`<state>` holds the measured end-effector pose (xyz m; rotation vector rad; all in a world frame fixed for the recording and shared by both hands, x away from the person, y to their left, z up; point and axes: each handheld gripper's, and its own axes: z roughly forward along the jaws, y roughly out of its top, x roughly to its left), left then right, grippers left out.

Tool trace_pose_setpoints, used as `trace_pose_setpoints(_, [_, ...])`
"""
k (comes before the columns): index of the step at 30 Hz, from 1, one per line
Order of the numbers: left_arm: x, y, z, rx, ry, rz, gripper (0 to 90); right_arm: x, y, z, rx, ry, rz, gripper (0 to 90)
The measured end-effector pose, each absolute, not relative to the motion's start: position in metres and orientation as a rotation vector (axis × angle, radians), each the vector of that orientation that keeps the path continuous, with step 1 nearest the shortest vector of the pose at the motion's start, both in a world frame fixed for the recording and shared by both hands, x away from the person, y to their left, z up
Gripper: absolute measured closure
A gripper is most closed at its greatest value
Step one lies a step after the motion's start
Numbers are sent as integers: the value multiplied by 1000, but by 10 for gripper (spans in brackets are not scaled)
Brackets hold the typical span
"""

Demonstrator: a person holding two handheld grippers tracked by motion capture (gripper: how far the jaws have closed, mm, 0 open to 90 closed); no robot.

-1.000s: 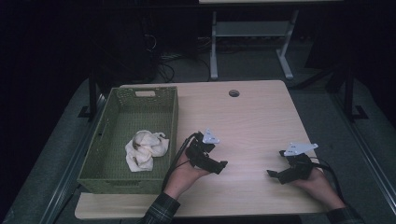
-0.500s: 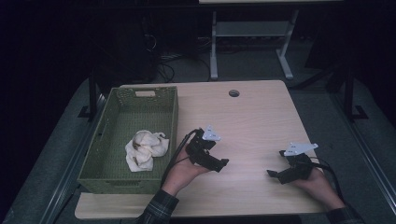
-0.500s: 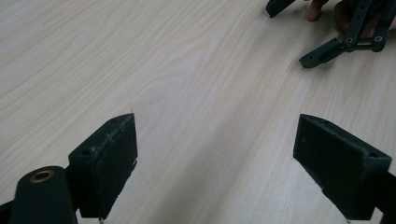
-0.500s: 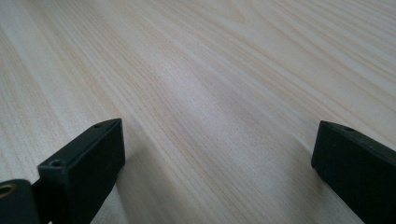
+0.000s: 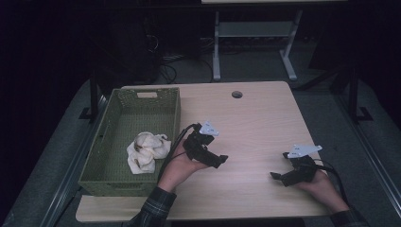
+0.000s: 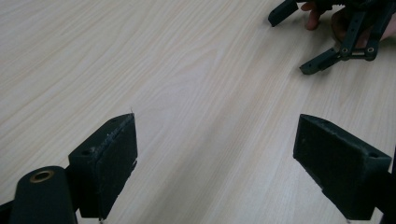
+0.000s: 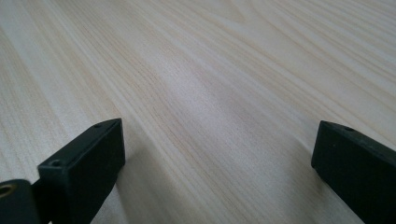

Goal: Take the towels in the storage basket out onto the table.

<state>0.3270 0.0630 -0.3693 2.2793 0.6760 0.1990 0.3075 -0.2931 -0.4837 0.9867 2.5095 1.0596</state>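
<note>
— Any lettering, label or brand to read?
— None legible. Pale wood-grain table top [image 5: 255,123]: bare grain, no print. Green perforated plastic basket [image 5: 156,101]: plain walls, a blank pale patch at the far rim, too small to tell whether a label.
— On the crumpled cream cloth [image 5: 146,150] inside it?
— Nothing readable; only folds and a brownish mark.
— On the black two-jaw tools?
— Left gripper [image 6: 215,168] and right gripper [image 7: 217,172]: plain black pads, screw holes, no numbers or logos. Grey three-cornered plates seen from above: blank as far as can be told.
— Background?
— Too dark; no signs legible.
</note>
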Motion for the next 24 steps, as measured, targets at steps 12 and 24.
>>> trace_pose_setpoints(12, [335,82,-351,2261,686,214,131,307,-293,-484,987,2509,1060,24])
trace_pose_setpoints(24, [337,103,-344,2248,714,225,133,307,-293,-484,987,2509,1060,24])
